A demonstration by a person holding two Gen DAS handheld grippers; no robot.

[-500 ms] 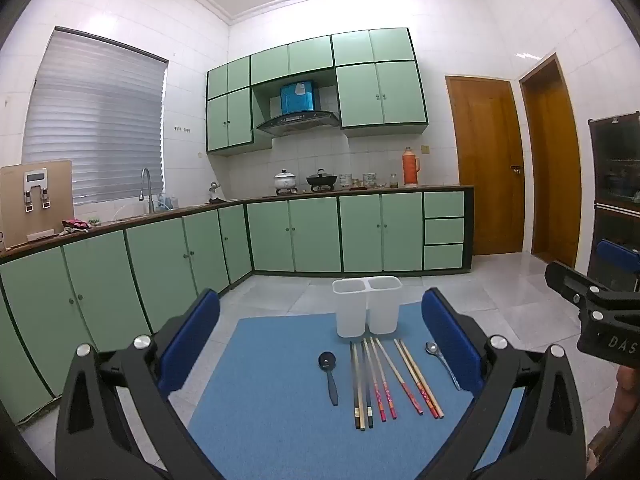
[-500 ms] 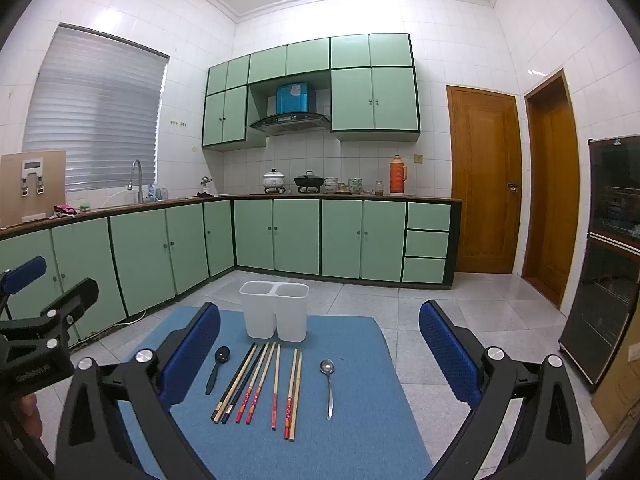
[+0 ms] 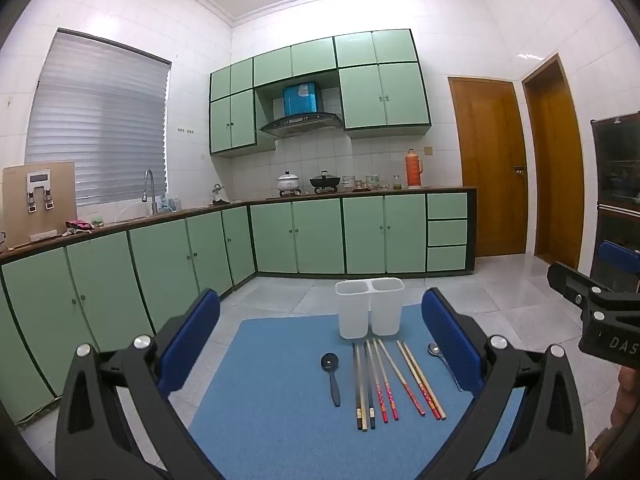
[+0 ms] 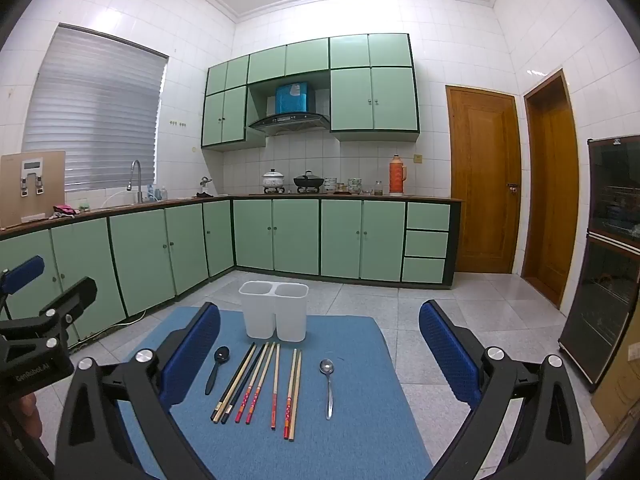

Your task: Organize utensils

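A white two-compartment utensil holder (image 3: 369,312) (image 4: 274,309) stands empty at the far end of a blue mat (image 3: 280,420) (image 4: 360,432). In front of it lie a black spoon (image 3: 331,376) (image 4: 216,368), several chopsticks (image 3: 392,384) (image 4: 260,386) side by side, and a metal spoon (image 3: 442,362) (image 4: 328,384). My left gripper (image 3: 320,340) is open and empty, held above the mat's near end. My right gripper (image 4: 320,344) is open and empty, also above the near end. Each gripper shows at the edge of the other's view.
The mat covers a table on a tiled kitchen floor. Green cabinets (image 4: 280,236) line the far and left walls. Two wooden doors (image 4: 484,184) are at the right, and a dark glass cabinet (image 4: 608,248) stands near the right edge.
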